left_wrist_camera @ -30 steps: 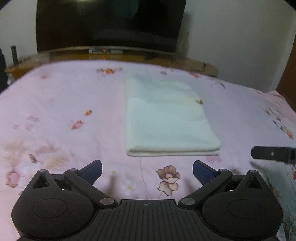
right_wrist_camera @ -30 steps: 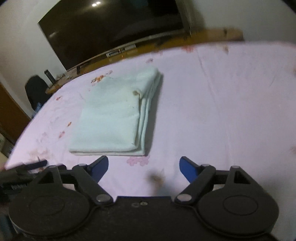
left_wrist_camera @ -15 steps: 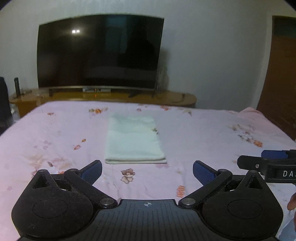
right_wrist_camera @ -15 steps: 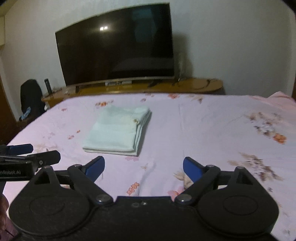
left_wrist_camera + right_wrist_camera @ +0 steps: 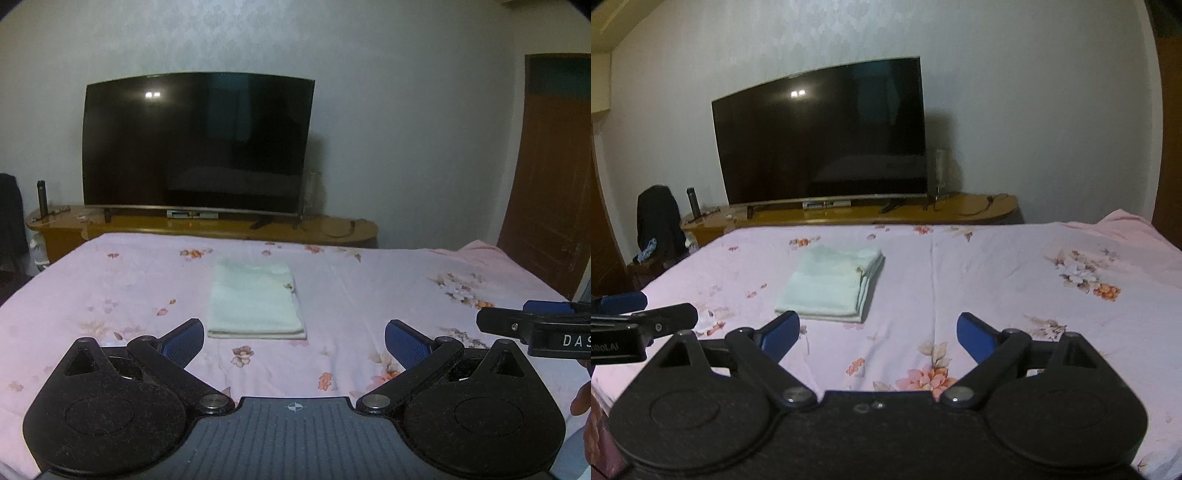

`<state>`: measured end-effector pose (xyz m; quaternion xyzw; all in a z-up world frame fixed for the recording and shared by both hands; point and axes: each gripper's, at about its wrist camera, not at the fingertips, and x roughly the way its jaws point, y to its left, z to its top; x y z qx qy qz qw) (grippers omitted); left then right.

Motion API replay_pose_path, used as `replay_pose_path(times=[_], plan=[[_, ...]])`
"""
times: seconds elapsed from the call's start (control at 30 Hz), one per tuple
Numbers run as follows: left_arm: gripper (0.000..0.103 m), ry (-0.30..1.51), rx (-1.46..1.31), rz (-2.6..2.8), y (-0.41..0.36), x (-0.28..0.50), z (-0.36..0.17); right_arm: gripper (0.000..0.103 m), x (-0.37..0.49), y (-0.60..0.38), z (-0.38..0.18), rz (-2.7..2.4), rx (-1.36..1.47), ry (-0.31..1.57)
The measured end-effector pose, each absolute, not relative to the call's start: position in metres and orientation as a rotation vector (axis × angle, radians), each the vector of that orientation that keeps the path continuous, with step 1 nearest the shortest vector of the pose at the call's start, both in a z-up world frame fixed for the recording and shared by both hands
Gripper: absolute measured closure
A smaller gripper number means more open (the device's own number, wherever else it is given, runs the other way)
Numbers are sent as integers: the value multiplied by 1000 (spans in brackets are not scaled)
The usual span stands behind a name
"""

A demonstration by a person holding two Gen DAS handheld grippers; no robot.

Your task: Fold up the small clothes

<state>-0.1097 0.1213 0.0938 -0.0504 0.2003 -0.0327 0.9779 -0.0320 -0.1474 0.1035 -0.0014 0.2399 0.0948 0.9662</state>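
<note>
A pale folded cloth [image 5: 255,299] is seen lying flat on the pink flowered bedsheet [image 5: 388,295], towards the far end of the bed, in front of a dark television [image 5: 195,144] set on a low wooden stand [image 5: 332,229]. The left gripper [image 5: 294,341] is held spread wide above the near part of the sheet, nothing between its blue pads [image 5: 184,339]. The right gripper [image 5: 878,338] is likewise held wide and empty, its jaws having just been opening. Both are kept apart from the cloth.
</note>
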Motion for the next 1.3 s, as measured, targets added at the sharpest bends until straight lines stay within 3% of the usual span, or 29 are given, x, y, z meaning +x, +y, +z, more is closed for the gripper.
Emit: replay_pose_path(times=[1.3], plan=[[0, 368, -83, -61, 113, -129, 105, 10, -49, -138, 108, 210, -14, 473]])
